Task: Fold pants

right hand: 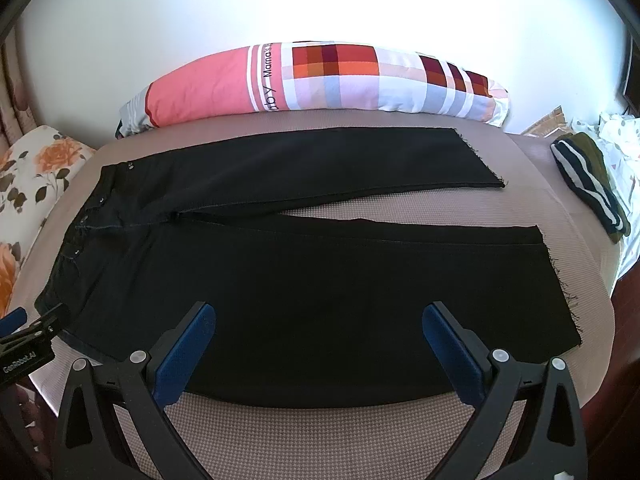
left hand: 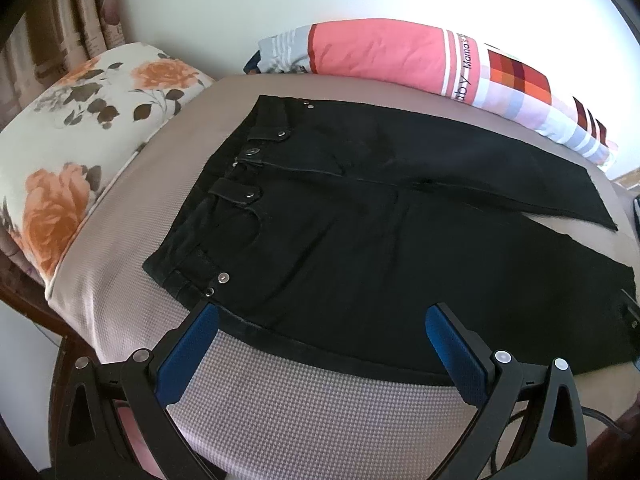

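Pants [right hand: 280,300] lie flat beyond both wide-spread tongs [left hand: 322,312].

Floral pillow [left hand: 92,128], pink checked pillow [right hand: 320,80], striped folded garment [right hand: 588,184], patterned curtain [left hand: 76,12], white wall [right hand: 320,8]

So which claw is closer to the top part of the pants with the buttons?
The left claw. It hangs open right by the waistband of the black pants, while the right claw hangs open over the near leg.

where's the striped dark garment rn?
Right wrist view only: the striped dark garment lies folded at the far right of the bed, just past the hems of the black pants and beside a white printed cloth.
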The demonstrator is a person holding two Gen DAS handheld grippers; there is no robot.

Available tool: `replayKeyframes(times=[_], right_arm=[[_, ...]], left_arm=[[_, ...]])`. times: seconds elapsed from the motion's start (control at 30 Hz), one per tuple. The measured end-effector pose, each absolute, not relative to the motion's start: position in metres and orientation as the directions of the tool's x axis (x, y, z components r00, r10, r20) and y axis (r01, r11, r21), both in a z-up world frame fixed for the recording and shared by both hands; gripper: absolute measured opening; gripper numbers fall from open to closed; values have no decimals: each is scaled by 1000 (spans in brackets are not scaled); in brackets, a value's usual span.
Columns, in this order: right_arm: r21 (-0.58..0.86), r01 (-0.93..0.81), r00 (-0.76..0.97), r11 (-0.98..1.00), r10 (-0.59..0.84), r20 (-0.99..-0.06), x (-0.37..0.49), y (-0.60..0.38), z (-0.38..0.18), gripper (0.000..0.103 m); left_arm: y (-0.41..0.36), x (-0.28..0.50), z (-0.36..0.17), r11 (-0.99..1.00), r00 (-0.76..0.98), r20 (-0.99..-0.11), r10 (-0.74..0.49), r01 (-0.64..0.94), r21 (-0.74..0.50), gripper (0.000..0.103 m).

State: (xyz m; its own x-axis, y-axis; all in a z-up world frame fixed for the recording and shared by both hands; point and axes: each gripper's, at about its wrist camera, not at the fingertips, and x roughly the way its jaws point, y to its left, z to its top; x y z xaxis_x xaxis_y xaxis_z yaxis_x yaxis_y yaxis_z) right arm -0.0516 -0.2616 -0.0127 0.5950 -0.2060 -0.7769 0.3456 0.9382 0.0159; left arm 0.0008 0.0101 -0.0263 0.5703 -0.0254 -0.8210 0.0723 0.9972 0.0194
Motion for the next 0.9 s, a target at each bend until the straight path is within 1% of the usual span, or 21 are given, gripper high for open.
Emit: replayKeyframes(times=[0.2, 0.57, 0.67, 0.9], right_arm=[[15, 345, 595, 939, -206, -777, -52, -261, -13, 103], [7, 341, 613, 940, -217, -759, -52, -260, -12, 103], [8, 340, 615, 940, -216, -758, -52, -260, -12, 103], [7, 338, 620, 941, -216, -755, -52, -259, -11, 103]], left_arm=[[9, 2, -27, 996, 571, -821, -17, 78, 33, 103], [7, 0, -25, 994, 584, -811, -43, 109, 26, 103], [5, -1, -24, 993, 592, -805, -26, 109, 48, 103], [3, -1, -23, 992, 587, -809, -27, 115, 50, 103]])
